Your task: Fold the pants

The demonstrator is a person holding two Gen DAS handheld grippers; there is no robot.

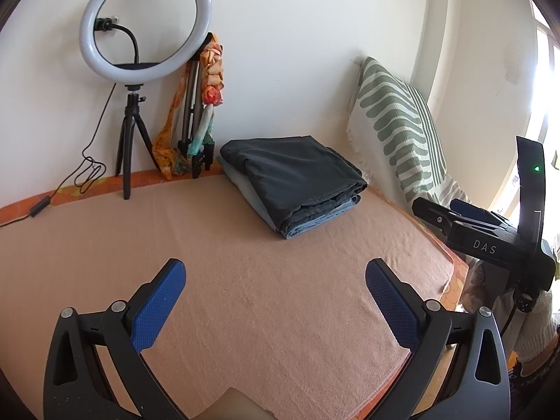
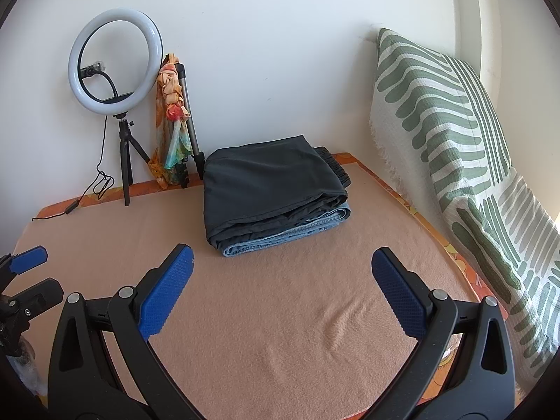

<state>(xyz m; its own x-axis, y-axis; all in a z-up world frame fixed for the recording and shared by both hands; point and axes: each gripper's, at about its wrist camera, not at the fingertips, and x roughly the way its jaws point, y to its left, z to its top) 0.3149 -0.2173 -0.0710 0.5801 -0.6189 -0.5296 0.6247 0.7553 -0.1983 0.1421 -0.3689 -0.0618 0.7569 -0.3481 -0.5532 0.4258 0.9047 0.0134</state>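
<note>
Dark grey pants (image 1: 290, 175) lie folded on top of folded blue jeans (image 1: 315, 220) at the far side of the peach blanket (image 1: 245, 297). The same stack shows in the right wrist view, grey pants (image 2: 269, 185) over jeans (image 2: 290, 232). My left gripper (image 1: 274, 269) is open and empty, hovering over the blanket well short of the stack. My right gripper (image 2: 281, 259) is open and empty, just in front of the stack. The right gripper also shows at the right edge of the left wrist view (image 1: 465, 217). The left gripper's fingers (image 2: 28, 259) show at the left edge of the right wrist view.
A ring light on a small tripod (image 1: 140, 35) and a folded tripod draped with a colourful scarf (image 1: 206, 105) stand against the back wall. A cable (image 1: 84, 171) trails along the edge. A green-striped cushion (image 2: 455, 147) leans at the right.
</note>
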